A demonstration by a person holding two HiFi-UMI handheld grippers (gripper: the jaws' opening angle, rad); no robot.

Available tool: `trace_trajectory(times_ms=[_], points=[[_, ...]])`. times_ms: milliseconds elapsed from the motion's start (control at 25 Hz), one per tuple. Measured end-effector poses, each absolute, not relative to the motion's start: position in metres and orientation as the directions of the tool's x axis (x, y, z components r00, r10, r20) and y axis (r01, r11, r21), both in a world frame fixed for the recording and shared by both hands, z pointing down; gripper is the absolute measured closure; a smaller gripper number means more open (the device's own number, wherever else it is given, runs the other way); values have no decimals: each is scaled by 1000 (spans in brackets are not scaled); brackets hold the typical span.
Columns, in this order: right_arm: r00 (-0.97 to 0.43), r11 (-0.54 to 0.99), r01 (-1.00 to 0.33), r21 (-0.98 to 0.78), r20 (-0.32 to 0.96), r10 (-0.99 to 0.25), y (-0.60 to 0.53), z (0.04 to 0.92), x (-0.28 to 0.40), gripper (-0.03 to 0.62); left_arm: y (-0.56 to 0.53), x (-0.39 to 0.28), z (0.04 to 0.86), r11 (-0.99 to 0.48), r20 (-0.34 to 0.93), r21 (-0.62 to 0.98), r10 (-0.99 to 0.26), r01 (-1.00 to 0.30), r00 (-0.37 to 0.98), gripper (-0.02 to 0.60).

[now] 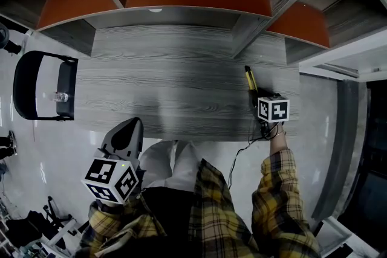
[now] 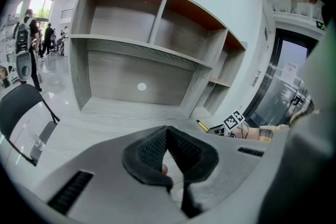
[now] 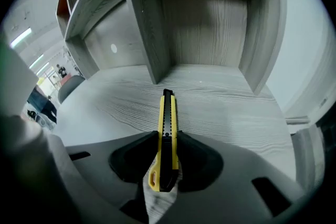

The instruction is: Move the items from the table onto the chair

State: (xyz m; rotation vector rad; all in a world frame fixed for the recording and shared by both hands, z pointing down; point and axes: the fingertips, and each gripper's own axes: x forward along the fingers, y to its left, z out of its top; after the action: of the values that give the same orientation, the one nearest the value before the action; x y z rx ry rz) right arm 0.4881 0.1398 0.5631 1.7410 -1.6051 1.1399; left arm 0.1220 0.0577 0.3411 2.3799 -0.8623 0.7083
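Right tongs [image 3: 167, 136] straddle a yellow knife [image 3: 167, 110] lying on the worktop [image 3: 231, 107]; the pads apparently press on both its sides, and its tip points away from the tongs toward the shelf unit [image 3: 210, 18]. Left tongs [image 2: 168, 132] are closed on nothing, held at the worktop's near edge, well apart from the right tongs. The chair [image 1: 66, 78] stands to the left of the left tongs, past the worktop's end, with a small clear item [image 1: 61, 96] on its seat.
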Motion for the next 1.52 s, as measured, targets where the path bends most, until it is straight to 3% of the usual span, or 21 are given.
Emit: trace_trajectory(times_ms=[240, 760, 1120, 1520], points=[[-112, -222, -924, -311, 776, -621, 150, 546, 460, 468, 65, 124, 337, -671, 596, 284, -436, -685, 674, 580], [-254, -136, -866, -482, 657, -710, 132, 502, 339, 468, 59, 67, 333, -632, 567, 296, -488, -717, 664, 580], [-376, 35, -883, -468, 661, -649, 73, 479, 177, 468, 10, -44, 338, -598, 535, 340, -511, -725, 673, 580], [-525, 213, -836, -505, 624, -579, -33, 472, -59, 468, -71, -212, 374, -561, 562, 298, -551, -772, 617, 580]])
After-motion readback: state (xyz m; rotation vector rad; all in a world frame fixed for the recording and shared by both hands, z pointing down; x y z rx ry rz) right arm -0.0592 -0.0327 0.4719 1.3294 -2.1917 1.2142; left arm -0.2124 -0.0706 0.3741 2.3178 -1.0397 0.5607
